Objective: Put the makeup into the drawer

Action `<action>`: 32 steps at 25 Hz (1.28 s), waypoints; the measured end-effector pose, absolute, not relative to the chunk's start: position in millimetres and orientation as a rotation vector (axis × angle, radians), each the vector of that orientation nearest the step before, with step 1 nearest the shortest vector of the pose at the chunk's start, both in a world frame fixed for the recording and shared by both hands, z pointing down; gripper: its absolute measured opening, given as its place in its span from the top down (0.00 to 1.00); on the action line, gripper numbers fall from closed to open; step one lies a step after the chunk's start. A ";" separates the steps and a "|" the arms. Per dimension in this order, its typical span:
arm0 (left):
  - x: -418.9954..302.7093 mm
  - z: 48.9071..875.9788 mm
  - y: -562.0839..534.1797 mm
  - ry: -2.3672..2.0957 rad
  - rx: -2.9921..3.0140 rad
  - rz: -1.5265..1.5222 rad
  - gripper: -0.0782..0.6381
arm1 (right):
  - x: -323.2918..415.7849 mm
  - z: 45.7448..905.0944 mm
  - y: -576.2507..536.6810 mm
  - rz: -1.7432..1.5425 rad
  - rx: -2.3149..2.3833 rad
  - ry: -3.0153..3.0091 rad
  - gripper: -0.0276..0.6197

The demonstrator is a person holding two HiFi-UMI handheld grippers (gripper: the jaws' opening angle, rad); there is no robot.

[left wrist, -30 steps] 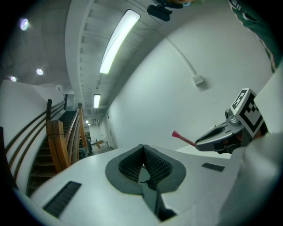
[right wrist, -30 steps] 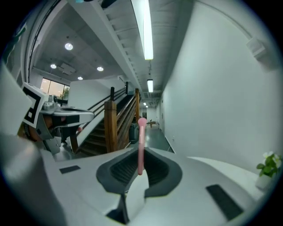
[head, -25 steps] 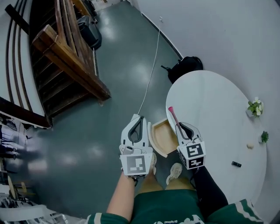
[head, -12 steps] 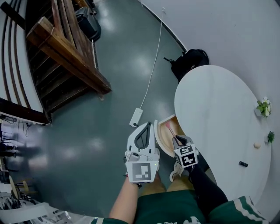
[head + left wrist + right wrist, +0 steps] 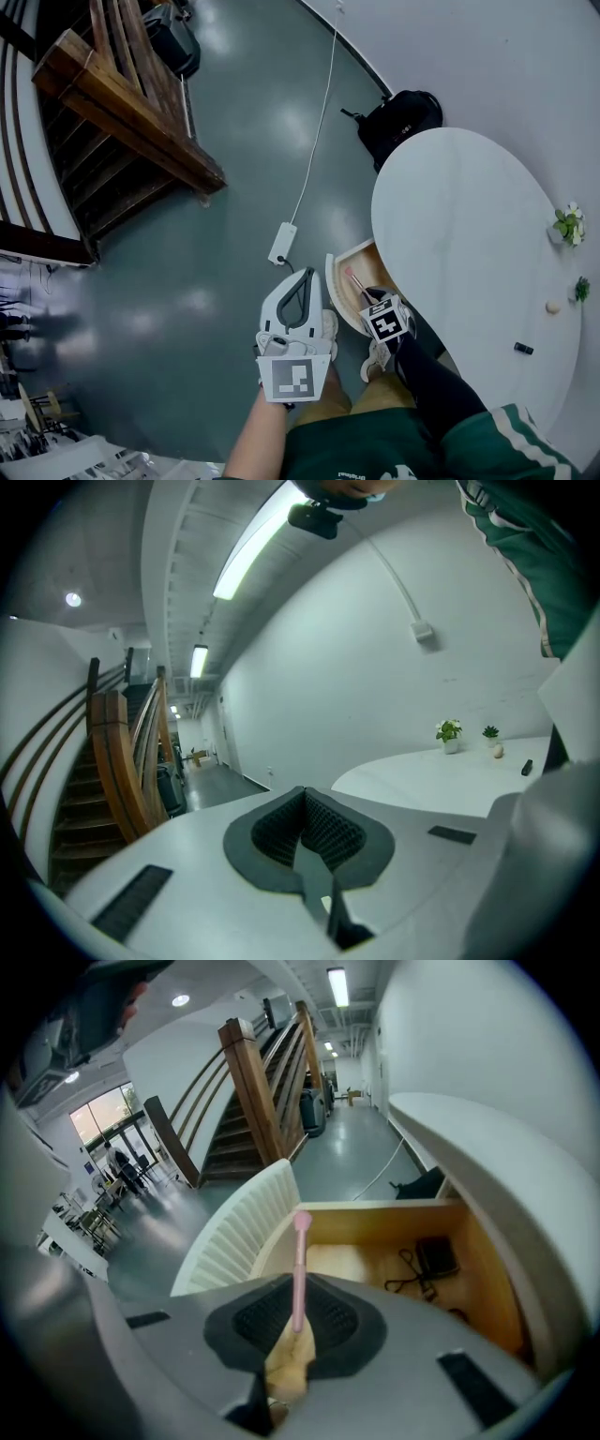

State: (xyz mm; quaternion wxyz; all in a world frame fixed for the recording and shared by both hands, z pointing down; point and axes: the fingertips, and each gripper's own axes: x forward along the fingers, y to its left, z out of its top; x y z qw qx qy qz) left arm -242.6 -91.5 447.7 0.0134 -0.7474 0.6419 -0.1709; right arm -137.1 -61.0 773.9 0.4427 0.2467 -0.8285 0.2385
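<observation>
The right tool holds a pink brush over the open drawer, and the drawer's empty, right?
Not empty. The right gripper view shows a black case and a black wiry item lying in the drawer. The right tool does hold the pink brush over it.

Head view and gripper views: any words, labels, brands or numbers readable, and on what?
None readable.
Left gripper, right gripper: square markers only, no letters.
Shirt: white print at bottom edge, too small to read.
Brush, drawer: no print seen.
</observation>
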 end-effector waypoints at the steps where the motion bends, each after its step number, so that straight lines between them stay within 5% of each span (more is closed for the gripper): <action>1: -244.8 448.9 -90.7 2.001 -2.334 -0.530 0.89 | -138.5 781.4 -61.0 0.594 0.601 -2.039 0.89; 17: -280.6 466.2 -88.3 2.085 -2.344 -0.547 0.89 | -146.6 828.3 -58.6 0.646 0.548 -1.922 0.88; 22: -286.8 468.1 -85.5 2.147 -2.341 -0.520 0.89 | -149.3 829.5 -53.0 0.693 0.525 -1.933 0.66; 32: -279.0 455.9 -86.0 2.135 -2.327 -0.507 0.89 | -151.5 779.0 -59.0 0.625 0.568 -2.104 0.66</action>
